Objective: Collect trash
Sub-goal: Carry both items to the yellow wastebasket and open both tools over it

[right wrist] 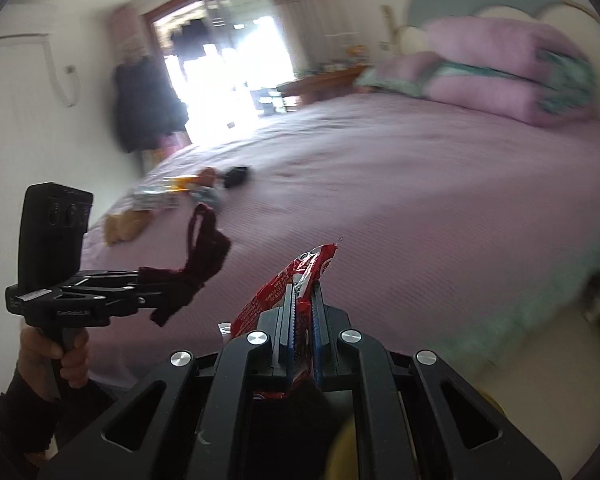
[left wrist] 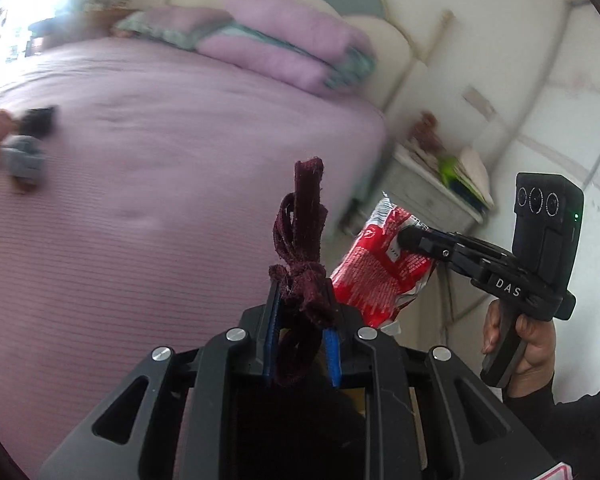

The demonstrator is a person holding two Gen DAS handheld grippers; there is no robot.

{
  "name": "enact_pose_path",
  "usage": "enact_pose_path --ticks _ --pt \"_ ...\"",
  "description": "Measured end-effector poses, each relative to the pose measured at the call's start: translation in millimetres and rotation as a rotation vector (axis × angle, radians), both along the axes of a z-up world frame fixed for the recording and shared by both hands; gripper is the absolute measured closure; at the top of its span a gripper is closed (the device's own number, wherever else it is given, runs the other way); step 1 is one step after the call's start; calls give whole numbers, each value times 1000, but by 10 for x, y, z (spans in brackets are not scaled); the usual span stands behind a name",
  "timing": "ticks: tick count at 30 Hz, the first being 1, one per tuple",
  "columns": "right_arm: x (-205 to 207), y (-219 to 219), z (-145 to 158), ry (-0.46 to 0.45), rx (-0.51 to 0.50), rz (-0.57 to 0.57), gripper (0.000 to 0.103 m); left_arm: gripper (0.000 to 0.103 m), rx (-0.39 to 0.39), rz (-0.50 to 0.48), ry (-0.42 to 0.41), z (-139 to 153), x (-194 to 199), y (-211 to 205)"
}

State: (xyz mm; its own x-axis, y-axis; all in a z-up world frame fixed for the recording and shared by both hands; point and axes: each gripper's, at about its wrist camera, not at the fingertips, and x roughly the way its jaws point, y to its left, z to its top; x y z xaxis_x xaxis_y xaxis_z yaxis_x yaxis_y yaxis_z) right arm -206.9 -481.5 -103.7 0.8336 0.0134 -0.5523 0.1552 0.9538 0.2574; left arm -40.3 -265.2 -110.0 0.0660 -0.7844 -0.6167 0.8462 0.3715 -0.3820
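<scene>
My left gripper (left wrist: pixel 300 300) is shut on a knotted dark maroon cloth strip (left wrist: pixel 302 236), held up above the bed's near edge. It also shows in the right wrist view (right wrist: pixel 200 256), at the left gripper's tip (right wrist: pixel 156 280). My right gripper (right wrist: pixel 303 296) is shut on a crumpled red and white snack wrapper (right wrist: pixel 296 280). In the left wrist view the right gripper (left wrist: pixel 406 238) holds the wrapper (left wrist: pixel 376 276) just right of the cloth strip. Both are lifted off the bed.
A bed with a pink cover (left wrist: pixel 160 200) fills the view, with folded pink and teal bedding (left wrist: pixel 292 44) at the headboard. Several small items (right wrist: pixel 196 192) lie on its far side. A white nightstand (left wrist: pixel 432 188) with clutter stands right of the bed.
</scene>
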Motion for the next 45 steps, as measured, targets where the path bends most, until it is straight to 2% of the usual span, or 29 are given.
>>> enact_pose_path --ticks 6,11,12,13,14,15,17,21,30,31,32,34,37,45 --pt "-547 -360 -531 127 51 -179 96 83 60 -132 12 -297 -498 -582" --pt "-704 -497 -883 214 95 -219 93 83 117 -211 29 -551 -797 -963" --pt "-722 -523 -936 223 96 -228 84 83 133 -221 32 -607 -845 -1026" --pt "-737 -544 -974 223 107 -228 56 83 143 -229 35 -651 -863 -1066" --pt "-743 -552 -992 226 107 -229 45 83 155 -234 36 -694 -878 -1099" --pt "-757 -551 -1000 225 85 -243 40 83 166 -238 37 -731 -900 -1141" --pt "-811 -558 -995 232 61 -247 40 83 187 -249 40 -816 -942 -1231" --pt "-922 -608 -951 205 70 -273 40 83 222 -266 48 -948 -984 -1289" --pt "-1103 -739 -976 215 82 -321 40 82 271 -314 64 -1174 -1081 -1526" --pt "-1108 -744 -989 218 84 -324 40 74 283 -329 68 -1205 -1103 -1561" --pt "-1112 -756 -1004 224 85 -331 40 46 285 -340 67 -1225 -1123 -1583" --pt "-1124 -782 -1027 234 82 -348 40 12 274 -340 41 -1238 -1166 -1602" --pt "-1148 -815 -1038 234 90 -362 40 12 274 -354 39 -1251 -1192 -1613" --pt "-1043 -709 -955 214 76 -318 40 11 280 -274 -25 -1145 -1090 -1454"
